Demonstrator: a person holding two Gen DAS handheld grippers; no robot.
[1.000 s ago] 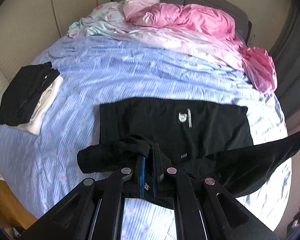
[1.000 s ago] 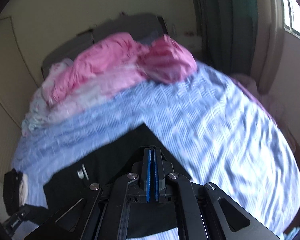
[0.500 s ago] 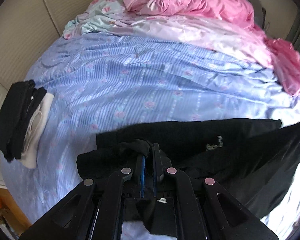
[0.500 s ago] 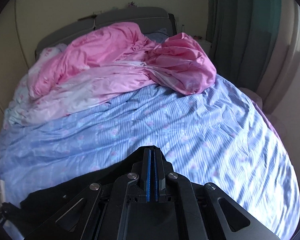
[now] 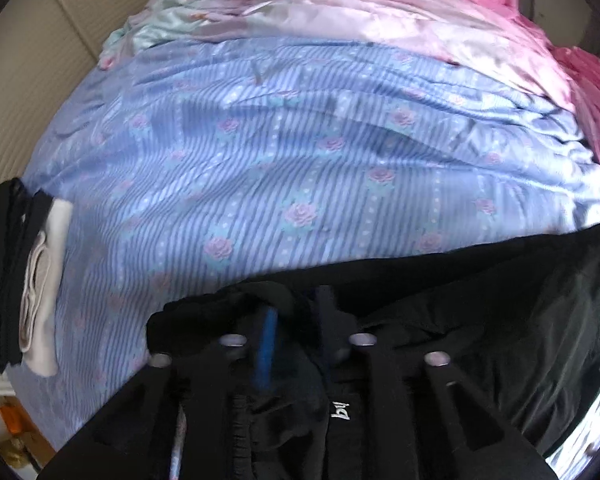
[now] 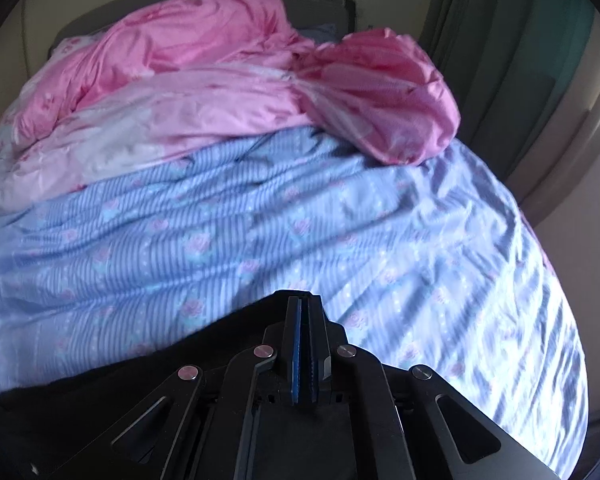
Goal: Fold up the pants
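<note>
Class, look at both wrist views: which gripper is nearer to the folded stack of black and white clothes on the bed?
Left. The left gripper, holding the black pants, has the stack close on its left. The right gripper view does not show the stack.

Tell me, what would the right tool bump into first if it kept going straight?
Probably the blue striped floral bedsheet, just past the black pants it grips; depth is unclear.
</note>
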